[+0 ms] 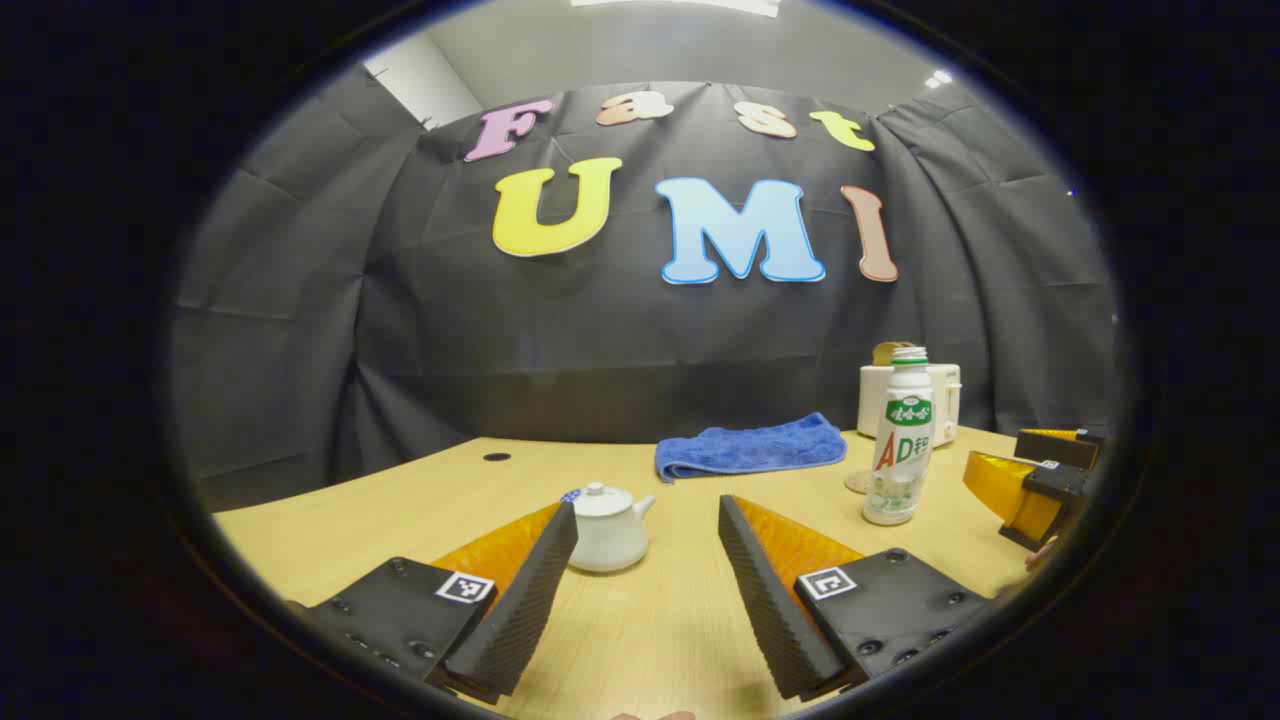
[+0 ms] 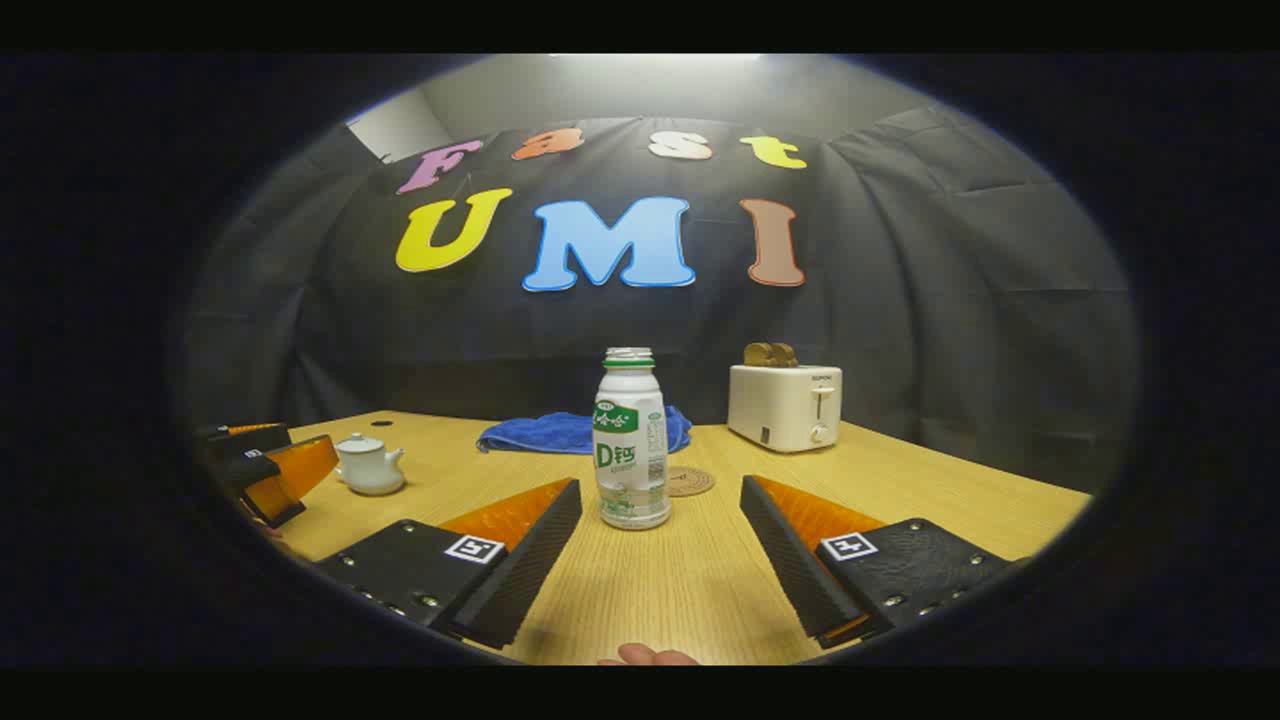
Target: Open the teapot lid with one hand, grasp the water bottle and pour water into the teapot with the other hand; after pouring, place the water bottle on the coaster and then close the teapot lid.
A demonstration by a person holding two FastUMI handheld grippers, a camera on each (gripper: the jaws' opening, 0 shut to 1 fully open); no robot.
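Low over the table (image 1: 640, 620), left gripper (image 1: 648, 575) points level at the teapot (image 1: 608, 528); jaws wide apart, nothing between them, teapot just ahead of the left finger's tip, lid (image 1: 602, 498) on; in the right gripper view the same gripper (image 2: 262, 470) sits at the far left, just beside the teapot (image 2: 370, 465), partly cut off by the edge.

Right gripper (image 2: 660, 560) also low and level, jaws wide apart and empty; bottle (image 2: 631, 438) stands upright just ahead, between the fingertips' lines but not touched; cap off as far as I can tell; in the left gripper view that gripper (image 1: 1035, 480) is clipped at the right edge, near the bottle (image 1: 900, 436).

Coaster (image 2: 689, 481) lies just behind-right of the bottle, bare; in the left gripper view it is mostly hidden behind the bottle.

Blue cloth (image 1: 750, 447) folded near the back wall; toaster (image 2: 785, 406) at back right, something brown in its slots, too small to identify.

Sliver of a hand (image 2: 648, 655) at the bottom edge, cut off; grip not visible.
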